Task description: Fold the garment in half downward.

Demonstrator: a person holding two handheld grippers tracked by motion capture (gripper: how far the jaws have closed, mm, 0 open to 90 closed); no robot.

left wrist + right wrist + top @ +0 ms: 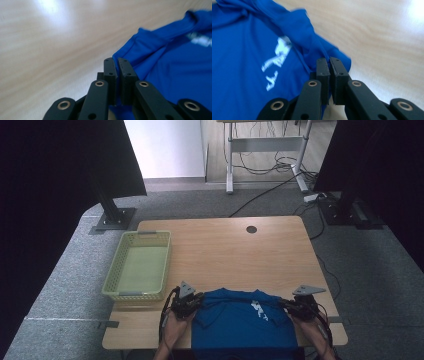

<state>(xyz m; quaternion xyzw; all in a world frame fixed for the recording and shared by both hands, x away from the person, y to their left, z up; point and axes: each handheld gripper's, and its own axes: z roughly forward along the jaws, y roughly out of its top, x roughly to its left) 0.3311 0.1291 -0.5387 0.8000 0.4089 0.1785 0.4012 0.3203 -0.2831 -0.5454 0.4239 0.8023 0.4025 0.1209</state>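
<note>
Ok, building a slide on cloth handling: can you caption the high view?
Both grippers, left and right, pinch a blue shirt on a wooden table beside a green basket.

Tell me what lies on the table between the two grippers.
The blue shirt spans the stretch from left gripper to right gripper, each shut on an edge, seen in the high view.

A pale green perforated plastic basket [137,266] sits empty at the left edge of a light wooden table [225,250], its long side running away from the near edge. A round dark cable hole [251,229] marks the tabletop near the far edge. Beyond, on grey carpet [200,202], stand a white metal desk frame [265,145] with black cables [265,167] trailing under it, a white power strip [311,197], and two black stands on flat base plates [115,218].
</note>
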